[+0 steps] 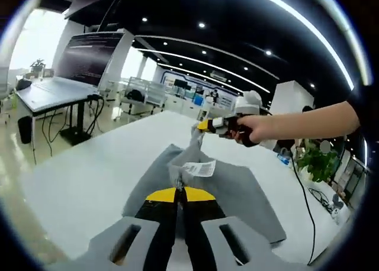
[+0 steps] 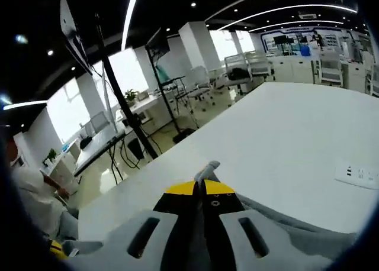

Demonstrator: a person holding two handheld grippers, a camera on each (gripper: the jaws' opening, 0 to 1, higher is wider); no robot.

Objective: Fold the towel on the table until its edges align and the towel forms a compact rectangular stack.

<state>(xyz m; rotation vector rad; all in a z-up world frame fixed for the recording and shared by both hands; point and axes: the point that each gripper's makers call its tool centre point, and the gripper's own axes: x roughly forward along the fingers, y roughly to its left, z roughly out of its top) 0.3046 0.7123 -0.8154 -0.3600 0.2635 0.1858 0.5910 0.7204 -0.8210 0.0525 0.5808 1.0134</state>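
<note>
A grey towel [image 1: 237, 191] lies spread on the white table [image 1: 89, 176], with a white label [image 1: 198, 168] near its lifted edge. My left gripper [image 1: 177, 187] is shut on a pinched-up fold of the towel next to that label. Farther off, my right gripper [image 1: 204, 126], held by a hand [image 1: 251, 129], is shut on another corner of the towel and lifts it off the table. In the right gripper view, my right gripper [image 2: 205, 179] has its jaws closed on a tuft of grey towel [image 2: 206, 169], and more grey cloth [image 2: 296, 235] hangs below at the right.
A power strip [image 2: 358, 174] lies on the white table [image 2: 296, 129] at the right. A black cable [image 1: 305, 200] runs off the table's far right side near a green plant [image 1: 320, 161]. Desks, chairs and a screen [image 1: 89, 58] stand beyond the table. A person in white [image 2: 35, 200] sits at the left.
</note>
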